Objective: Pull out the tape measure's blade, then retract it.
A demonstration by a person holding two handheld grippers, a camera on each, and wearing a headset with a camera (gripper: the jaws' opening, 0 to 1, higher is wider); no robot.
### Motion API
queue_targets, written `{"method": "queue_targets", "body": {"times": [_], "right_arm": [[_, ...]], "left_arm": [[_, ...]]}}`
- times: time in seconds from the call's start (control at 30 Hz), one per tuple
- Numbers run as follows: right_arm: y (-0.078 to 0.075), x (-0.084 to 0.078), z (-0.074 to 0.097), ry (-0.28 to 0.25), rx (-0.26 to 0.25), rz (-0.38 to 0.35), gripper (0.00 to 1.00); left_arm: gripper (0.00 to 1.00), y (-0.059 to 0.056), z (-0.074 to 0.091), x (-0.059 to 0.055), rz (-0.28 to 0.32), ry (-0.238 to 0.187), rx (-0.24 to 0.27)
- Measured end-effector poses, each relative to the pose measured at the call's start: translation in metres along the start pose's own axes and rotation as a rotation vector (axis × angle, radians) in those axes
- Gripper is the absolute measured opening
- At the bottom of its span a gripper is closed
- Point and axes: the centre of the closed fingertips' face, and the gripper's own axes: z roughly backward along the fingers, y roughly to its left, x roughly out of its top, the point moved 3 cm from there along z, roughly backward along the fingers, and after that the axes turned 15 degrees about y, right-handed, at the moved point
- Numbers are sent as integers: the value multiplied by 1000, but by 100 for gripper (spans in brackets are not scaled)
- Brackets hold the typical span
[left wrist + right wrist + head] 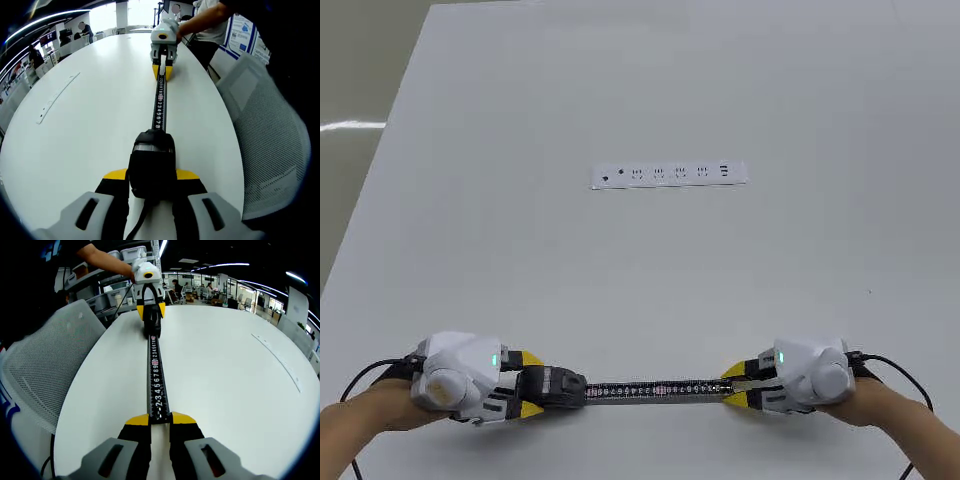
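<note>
Pulled-out blade (660,389) lies left-right along near bench (640,270) edge; left gripper (532,384) clamps case (563,387), right gripper (738,386) pinches blade tip. To retract, right should travel toward left.

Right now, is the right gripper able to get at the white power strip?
Probably not yet: the right gripper is shut on the tape blade, with the case in the left gripper. Nothing stands between it and the power strip.

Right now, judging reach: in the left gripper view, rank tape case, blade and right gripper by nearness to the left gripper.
1. Tape case, held by the left gripper.
2. Blade, stretched straight ahead.
3. Right gripper, at the far end.
</note>
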Motion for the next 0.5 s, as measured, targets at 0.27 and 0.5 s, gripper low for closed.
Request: {"method": "queue_targets", "body": {"times": [0.27,0.5], "right_arm": [[1,-3,2,4,2,-4,10],[1,-6,5,10,1,-5,11]], "left_arm": [[29,0,-1,0,4,-1,-2],[29,1,-2,-1,4,-1,-3]]}}
